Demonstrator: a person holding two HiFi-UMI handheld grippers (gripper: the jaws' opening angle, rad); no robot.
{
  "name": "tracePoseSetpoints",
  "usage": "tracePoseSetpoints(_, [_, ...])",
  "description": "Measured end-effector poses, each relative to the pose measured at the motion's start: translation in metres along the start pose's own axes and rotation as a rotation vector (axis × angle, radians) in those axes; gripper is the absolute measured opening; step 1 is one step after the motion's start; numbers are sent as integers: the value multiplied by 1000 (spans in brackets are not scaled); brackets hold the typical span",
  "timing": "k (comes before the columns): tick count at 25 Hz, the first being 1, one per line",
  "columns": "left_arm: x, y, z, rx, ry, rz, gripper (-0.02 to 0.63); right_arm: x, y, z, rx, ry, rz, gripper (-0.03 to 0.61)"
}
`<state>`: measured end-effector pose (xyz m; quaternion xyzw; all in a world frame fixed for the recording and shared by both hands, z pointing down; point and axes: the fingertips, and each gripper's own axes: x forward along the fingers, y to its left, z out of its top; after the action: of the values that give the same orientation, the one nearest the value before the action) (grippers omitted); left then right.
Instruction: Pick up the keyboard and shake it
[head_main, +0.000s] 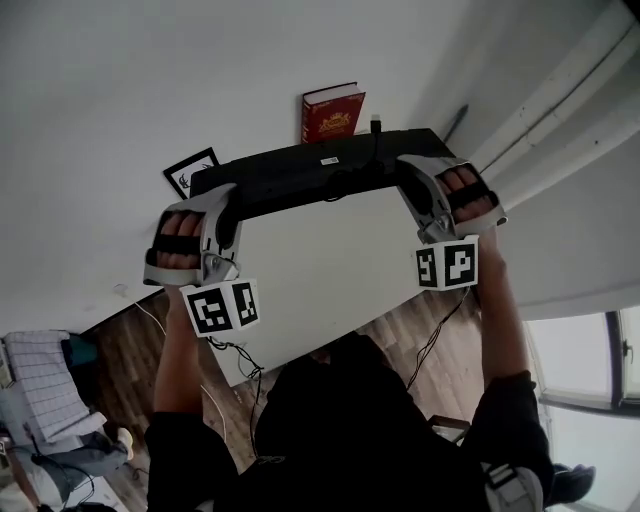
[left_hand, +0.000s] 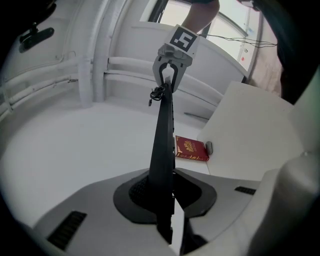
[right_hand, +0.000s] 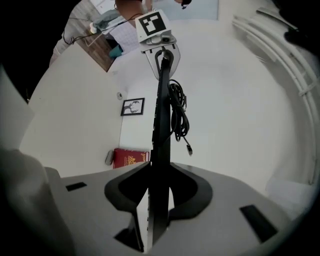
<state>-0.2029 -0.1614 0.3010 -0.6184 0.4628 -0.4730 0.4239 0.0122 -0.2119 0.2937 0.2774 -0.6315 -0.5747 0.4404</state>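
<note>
Keyboard (head_main: 320, 175) is held edge-on, raised over the far end of the white table (head_main: 320, 285). Left gripper (head_main: 228, 218) is clamped on one short end and right gripper (head_main: 412, 188) on the other. In both gripper views the narrow jaws are seen pressed against the thin black body. A bundled cable (right_hand: 178, 112) hangs from the keyboard. A red book (head_main: 333, 113) and a framed picture (head_main: 190, 172) are noted beyond it.
</note>
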Motion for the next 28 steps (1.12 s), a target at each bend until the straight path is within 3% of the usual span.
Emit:
tracePoseSetpoints(5, [-14, 3, 14, 53, -9, 30, 78, -14, 12, -25, 84, -16, 36, 123])
tracePoseSetpoints(8, [-19, 7, 25, 91, 11, 67, 80, -10, 14, -35, 102, -72, 13, 124])
tracePoseSetpoints(11, [-15, 8, 37, 78, 23, 72, 80, -8, 15, -47, 37, -70, 15, 124])
tracePoseSetpoints(15, [-10, 10, 49, 49, 33, 61, 86, -9, 12, -60, 97, -77, 44, 132])
tracePoseSetpoints(18, [-4, 10, 61, 53, 42, 63, 86, -4, 16, -74, 85, -49, 68, 141])
tracePoseSetpoints(22, [2, 6, 73, 73, 50, 55, 92, 11, 29, -84, -32, 37, 77, 117])
tracePoseSetpoints(26, [7, -1, 71, 28, 48, -11, 84, 7, 27, -88, 69, 35, 128, 92])
tracePoseSetpoints(28, [10, -1, 70, 6, 56, -24, 83, 0, 18, -89, 49, 80, 113, 92])
